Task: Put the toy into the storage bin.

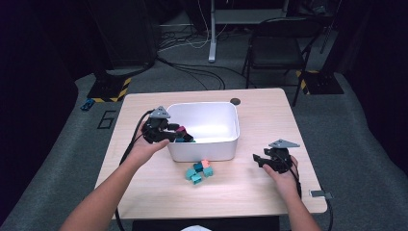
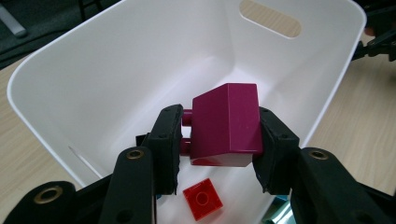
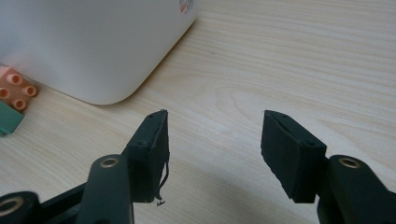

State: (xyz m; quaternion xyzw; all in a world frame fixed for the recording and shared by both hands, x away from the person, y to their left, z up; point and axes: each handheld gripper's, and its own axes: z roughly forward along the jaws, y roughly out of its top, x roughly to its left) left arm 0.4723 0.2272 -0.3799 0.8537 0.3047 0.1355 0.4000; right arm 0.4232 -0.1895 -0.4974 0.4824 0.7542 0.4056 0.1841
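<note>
My left gripper [image 2: 217, 140] is shut on a magenta sloped brick [image 2: 227, 123] and holds it over the inside of the white bin [image 2: 107, 60]. From above, the left gripper [image 1: 174, 134] reaches across the bin's left rim [image 1: 169, 126] with the magenta brick [image 1: 181, 130] in it. A red brick [image 2: 202, 198] lies on the bin's floor under the jaws. My right gripper [image 3: 214, 149] is open with nothing between its jaws, low over the bare table; it rests at the right of the table in the high view [image 1: 258, 160].
A small pile of teal and orange bricks [image 1: 199, 172] lies on the wooden table [image 1: 269, 120] just in front of the bin. An orange brick [image 3: 15, 88] and a teal one [image 3: 8, 119] sit by the bin's corner. A chair [image 1: 279, 45] stands beyond the table.
</note>
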